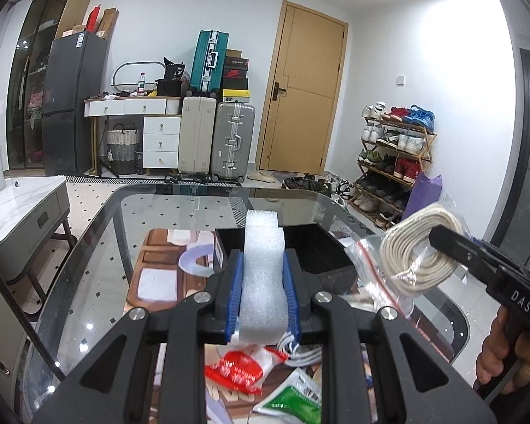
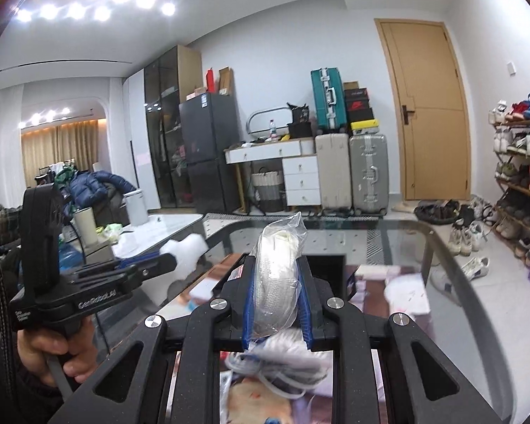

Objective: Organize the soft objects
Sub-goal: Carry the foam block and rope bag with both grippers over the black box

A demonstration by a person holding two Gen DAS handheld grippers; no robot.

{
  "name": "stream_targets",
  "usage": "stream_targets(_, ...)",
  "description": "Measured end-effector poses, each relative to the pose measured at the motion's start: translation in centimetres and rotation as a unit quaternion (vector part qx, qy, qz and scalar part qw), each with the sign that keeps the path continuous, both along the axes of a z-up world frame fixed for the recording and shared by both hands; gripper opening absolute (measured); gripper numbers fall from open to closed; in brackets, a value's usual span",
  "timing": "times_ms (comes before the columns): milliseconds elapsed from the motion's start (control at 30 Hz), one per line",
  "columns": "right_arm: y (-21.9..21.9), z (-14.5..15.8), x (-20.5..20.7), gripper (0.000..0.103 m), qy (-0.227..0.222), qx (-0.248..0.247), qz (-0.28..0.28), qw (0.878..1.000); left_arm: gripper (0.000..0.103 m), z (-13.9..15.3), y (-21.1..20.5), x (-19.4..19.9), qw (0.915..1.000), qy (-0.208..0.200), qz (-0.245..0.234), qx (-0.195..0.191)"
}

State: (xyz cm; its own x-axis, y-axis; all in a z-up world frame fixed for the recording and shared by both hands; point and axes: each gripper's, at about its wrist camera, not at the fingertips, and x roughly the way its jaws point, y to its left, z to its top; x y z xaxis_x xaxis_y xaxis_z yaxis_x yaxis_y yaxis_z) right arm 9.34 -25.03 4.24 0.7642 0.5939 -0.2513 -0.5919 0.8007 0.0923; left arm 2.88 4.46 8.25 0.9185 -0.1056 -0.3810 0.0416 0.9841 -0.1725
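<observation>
While clamped: foam block, apparently bagged cord.

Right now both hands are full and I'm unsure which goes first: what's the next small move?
Probably ease the left gripper forward and lower the white foam block into the black bin: the block is clamped, and the bin sits open just beyond it.

Glass table bears a black bin and packets.
</observation>
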Motion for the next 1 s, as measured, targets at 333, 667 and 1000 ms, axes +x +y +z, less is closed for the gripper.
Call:
stream_targets(333, 0.4, 1.1, 4.8, 0.020, 0.007, 0.000, -0.030, 1.000, 0.021, 0.5, -0.6, 3.4, 0.9999, -0.001, -0.006, -0.010)
stream_targets(667, 2.3, 0.0, 9.3, 0.020, 0.021, -0.018, -0.031, 0.999, 0.021, -0.1, -1.2, 6.8, 0.9998, 0.012, -0.005, -0.015)
stream_targets(1000, 4.6, -2.7, 14.1, 0.020, 0.051, -0.053, -0.022, 0.997, 0.021, -2.3, -2.5, 10.1, 0.9989, 0.045, -0.010, 0.002)
